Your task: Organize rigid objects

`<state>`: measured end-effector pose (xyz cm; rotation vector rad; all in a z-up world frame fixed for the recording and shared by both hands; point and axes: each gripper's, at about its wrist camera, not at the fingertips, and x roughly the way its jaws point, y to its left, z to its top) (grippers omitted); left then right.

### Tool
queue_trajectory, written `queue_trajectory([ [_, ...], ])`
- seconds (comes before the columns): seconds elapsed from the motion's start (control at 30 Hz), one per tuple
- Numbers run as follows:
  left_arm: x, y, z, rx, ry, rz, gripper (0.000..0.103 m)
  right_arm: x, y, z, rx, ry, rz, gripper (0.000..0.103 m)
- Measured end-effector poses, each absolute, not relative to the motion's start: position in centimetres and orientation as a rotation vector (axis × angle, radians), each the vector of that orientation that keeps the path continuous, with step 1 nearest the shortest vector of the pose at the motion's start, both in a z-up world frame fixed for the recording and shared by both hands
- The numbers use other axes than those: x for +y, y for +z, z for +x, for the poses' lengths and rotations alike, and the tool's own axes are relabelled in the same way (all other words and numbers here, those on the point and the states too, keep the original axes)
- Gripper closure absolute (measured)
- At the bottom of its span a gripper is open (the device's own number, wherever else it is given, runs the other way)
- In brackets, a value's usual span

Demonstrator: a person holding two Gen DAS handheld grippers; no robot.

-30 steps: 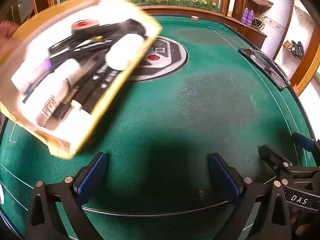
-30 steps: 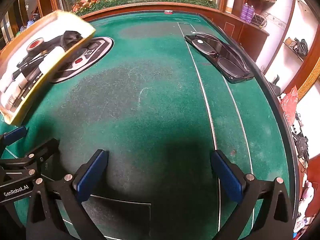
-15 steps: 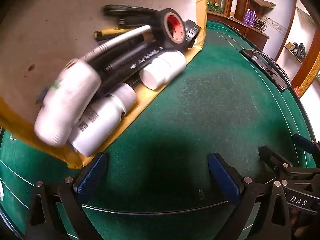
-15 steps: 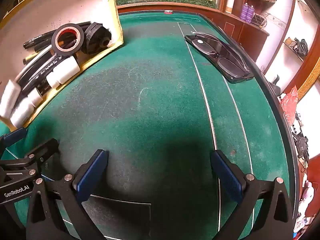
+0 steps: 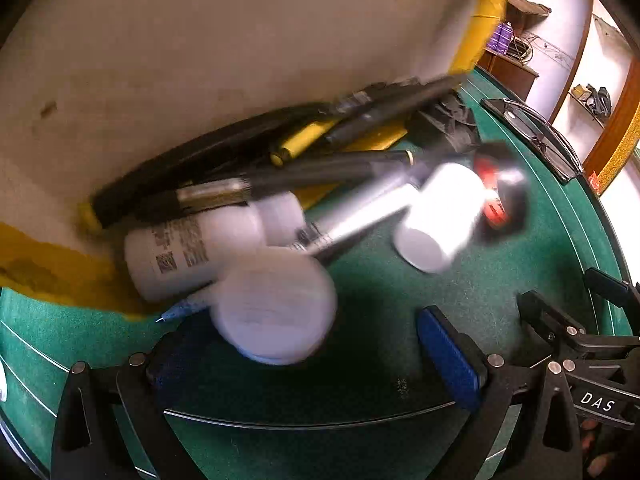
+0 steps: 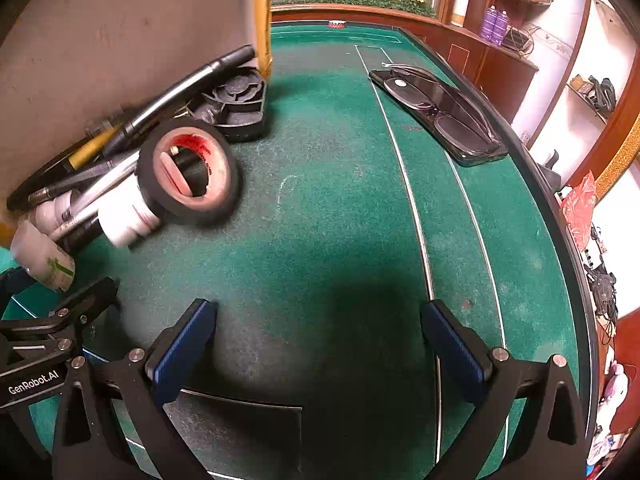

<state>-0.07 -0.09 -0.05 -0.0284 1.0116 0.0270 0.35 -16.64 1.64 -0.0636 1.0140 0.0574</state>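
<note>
Right wrist view: green felt table (image 6: 320, 220), wooden shelves (image 6: 592, 92) behind; both hand-held grippers (image 6: 318, 344) (image 5: 320, 344) gape empty.

The white bottle (image 5: 276, 306) nearest the left camera is a blur, and it hides the tip of the left fingers (image 5: 448, 354). The roll of tape (image 5: 500, 200) is smeared too. The box (image 5: 200, 40) runs off the top edge. Words on the pens (image 5: 280, 176) are too fuzzy to read.
</note>
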Motion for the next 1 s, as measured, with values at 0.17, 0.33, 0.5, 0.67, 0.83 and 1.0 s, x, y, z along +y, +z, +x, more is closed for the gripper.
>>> queue_trajectory([
  [0.17, -0.15, -0.08, -0.07, 1.011, 0.027, -0.029, 0.001, -16.57, 1.65, 0.43, 1.014, 0.057, -0.064, 0.0],
  [0.33, -0.38, -0.12, 0.07, 1.011, 0.028, -0.028, 0.001, -16.75, 1.58, 0.38, 1.014, 0.057, -0.064, 0.0],
  [0.5, -0.41, -0.09, 0.07, 1.011, 0.028, -0.029, 0.001, -16.8, 1.63, 0.41, 1.015, 0.059, -0.063, 0.0],
  [0.67, -0.16, -0.01, -0.33, 1.009, 0.029, -0.03, 0.001, -16.8, 1.46, 0.3, 1.015, 0.059, -0.063, 0.0],
  [0.83, -0.2, 0.02, -0.22, 1.009, 0.029, -0.03, 0.001, -16.81, 1.37, 0.37, 1.016, 0.059, -0.064, 0.0],
  [1.0, -0.24, 0.03, -0.2, 1.01, 0.029, -0.03, 0.001, -16.81, 1.36, 0.4, 1.017, 0.059, -0.063, 0.0],
])
